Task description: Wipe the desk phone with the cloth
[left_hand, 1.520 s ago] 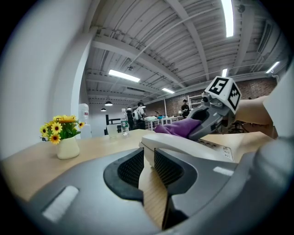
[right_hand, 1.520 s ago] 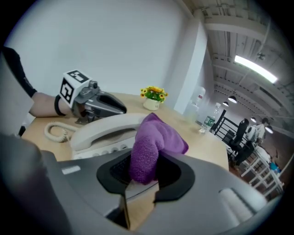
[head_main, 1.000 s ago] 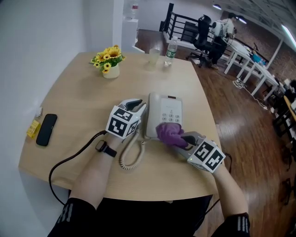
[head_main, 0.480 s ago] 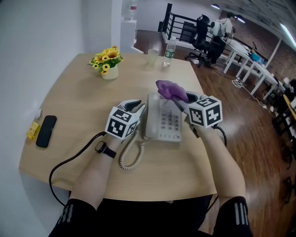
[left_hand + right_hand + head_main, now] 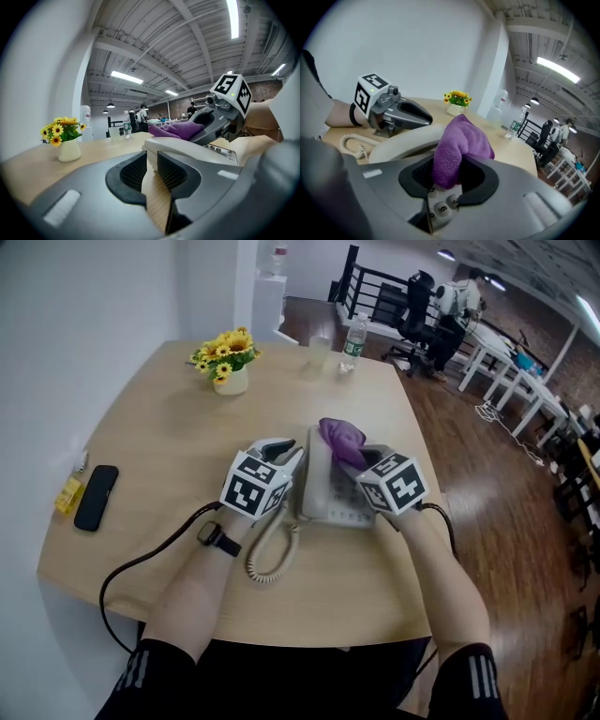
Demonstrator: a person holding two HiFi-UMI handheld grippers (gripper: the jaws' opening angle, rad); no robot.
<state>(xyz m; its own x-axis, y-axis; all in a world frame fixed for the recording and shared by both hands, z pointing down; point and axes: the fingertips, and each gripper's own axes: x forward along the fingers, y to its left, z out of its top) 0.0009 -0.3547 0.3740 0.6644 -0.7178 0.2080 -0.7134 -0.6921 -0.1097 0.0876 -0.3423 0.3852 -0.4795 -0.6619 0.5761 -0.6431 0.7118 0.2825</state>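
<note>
The white desk phone (image 5: 323,505) lies mid-table, its handset (image 5: 312,476) along the left side. My right gripper (image 5: 360,461) is shut on a purple cloth (image 5: 341,438) and holds it over the phone's keypad; the cloth (image 5: 457,145) bulges out between the pads, with keys (image 5: 440,205) just under them. My left gripper (image 5: 284,456) rests against the phone's left edge. In the left gripper view its jaws stand almost together (image 5: 152,169), with the phone's near corner (image 5: 151,157) at their tips.
The coiled cord (image 5: 271,555) loops toward me from the phone. A vase of yellow flowers (image 5: 228,369), a cup (image 5: 318,352) and a water bottle (image 5: 352,340) stand at the far edge. A black mobile phone (image 5: 95,497) lies far left. People work at desks beyond.
My right gripper swept the cloth from the phone's near end to its far end, then partway back over the keypad. The left gripper has stayed put.
</note>
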